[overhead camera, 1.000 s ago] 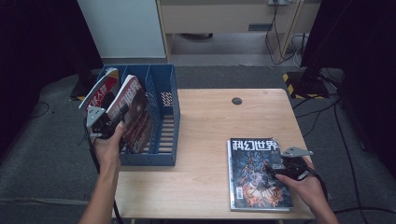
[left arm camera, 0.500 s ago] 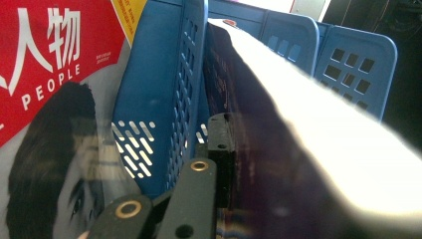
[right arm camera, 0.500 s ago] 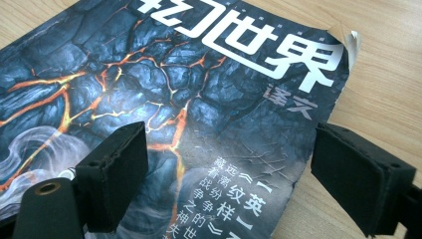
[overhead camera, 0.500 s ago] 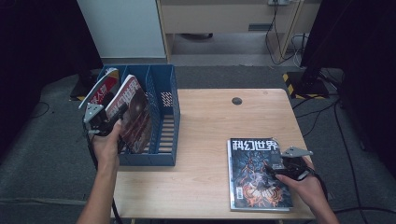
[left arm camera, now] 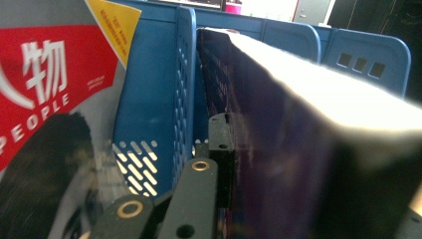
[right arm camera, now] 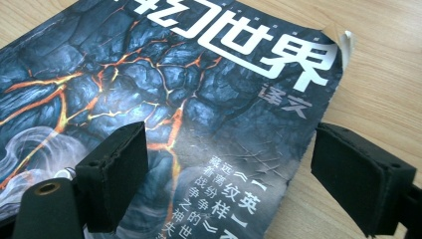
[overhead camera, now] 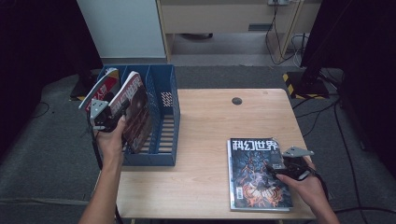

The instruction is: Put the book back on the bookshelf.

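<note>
At the far left, a red-covered magazine (overhead camera: pixel 100 88) leans in the outermost slot of the blue file rack (overhead camera: pixel 166 140), which stands on the left end of the bench (overhead camera: pixel 210 126). Just right of it, the left tongs (overhead camera: pixel 109 116) are clamped tight on the edge of a dark magazine (overhead camera: pixel 135 112); the jaws have just been closing, with that magazine between them. In the left gripper view the dark magazine (left arm camera: pixel 298 149) stands nearly upright, leaning a little, its long axis pointing up and away from the tongs, with a blue divider (left arm camera: pixel 184 74) between it and the red cover (left arm camera: pixel 45 74). The relation that matters here, as I judge it, is that the magazine's lower edge already sits in a slot next to that divider, so the coming move is probably a downward push or a release along that long axis. Further right the bench is bare wood up to a third magazine, the lava-patterned one (overhead camera: pixel 257 172), lying flat near the front right corner with its long axis running from the person toward the far edge. The right tongs (overhead camera: pixel 275 170) rest over its right margin, jaws spread wide and gripping nothing; the right gripper view shows the cover (right arm camera: pixel 189 99) between the two open pads. This hand is plainly the nearer one to that magazine.
</note>
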Tool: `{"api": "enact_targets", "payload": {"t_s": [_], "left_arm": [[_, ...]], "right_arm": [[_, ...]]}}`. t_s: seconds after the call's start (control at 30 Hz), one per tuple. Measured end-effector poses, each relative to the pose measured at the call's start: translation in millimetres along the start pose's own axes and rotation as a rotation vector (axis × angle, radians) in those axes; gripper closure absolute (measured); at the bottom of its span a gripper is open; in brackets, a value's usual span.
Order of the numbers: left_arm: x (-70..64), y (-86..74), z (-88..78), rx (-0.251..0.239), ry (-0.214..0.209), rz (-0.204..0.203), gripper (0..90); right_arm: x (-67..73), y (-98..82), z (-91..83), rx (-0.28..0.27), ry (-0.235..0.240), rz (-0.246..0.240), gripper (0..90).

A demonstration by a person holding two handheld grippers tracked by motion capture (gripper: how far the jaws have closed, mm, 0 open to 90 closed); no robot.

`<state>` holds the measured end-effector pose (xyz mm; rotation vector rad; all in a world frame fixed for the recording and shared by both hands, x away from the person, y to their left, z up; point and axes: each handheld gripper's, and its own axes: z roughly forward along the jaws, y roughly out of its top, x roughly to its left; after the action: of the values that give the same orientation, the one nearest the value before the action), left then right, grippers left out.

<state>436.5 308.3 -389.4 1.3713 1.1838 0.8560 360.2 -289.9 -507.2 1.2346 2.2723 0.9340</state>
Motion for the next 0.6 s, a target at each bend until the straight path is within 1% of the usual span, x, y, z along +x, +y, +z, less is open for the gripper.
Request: {"api": "enact_targets", "payload": {"t_s": [0.1, 0.17, 0.23, 0.33, 0.43, 0.47, 0.5, 0.6], "left_arm": [[1.4, 2.3, 5.8, -0.012, 0.003, -0.004, 83.8], [1.2, 5.4, 8.7, -0.029, 0.001, -0.014, 83.8], [0.3, 8.2, 9.7, -0.037, 0.009, -0.007, 83.9], [0.8, 11.0, 11.0, -0.040, 0.017, -0.008, 83.8], [2.2, 9.9, 12.0, -0.042, 0.024, -0.011, 83.8], [2.6, 8.0, 12.2, -0.040, 0.021, -0.005, 83.8], [3.2, 6.9, 12.4, -0.040, 0.020, -0.008, 83.8], [5.3, 3.8, 13.9, -0.032, 0.023, -0.010, 83.8]], "right_arm": [[-0.7, -0.3, 0.2, -0.001, -0.003, 0.001, 15.2], [-0.3, -0.1, 0.0, 0.000, 0.001, 0.001, 15.2], [-0.3, -0.1, 0.2, -0.001, -0.001, 0.001, 15.2], [-1.2, -0.5, 0.2, -0.001, -0.004, -0.004, 15.2], [-2.3, -0.9, -1.0, -0.004, -0.006, 0.001, 15.2], [-2.6, -0.8, -1.2, -0.006, -0.005, -0.001, 15.2], [-2.8, -0.8, -1.2, -0.006, -0.004, -0.002, 15.2], [-2.7, -1.3, -0.3, 0.001, -0.004, 0.001, 15.2]]}}
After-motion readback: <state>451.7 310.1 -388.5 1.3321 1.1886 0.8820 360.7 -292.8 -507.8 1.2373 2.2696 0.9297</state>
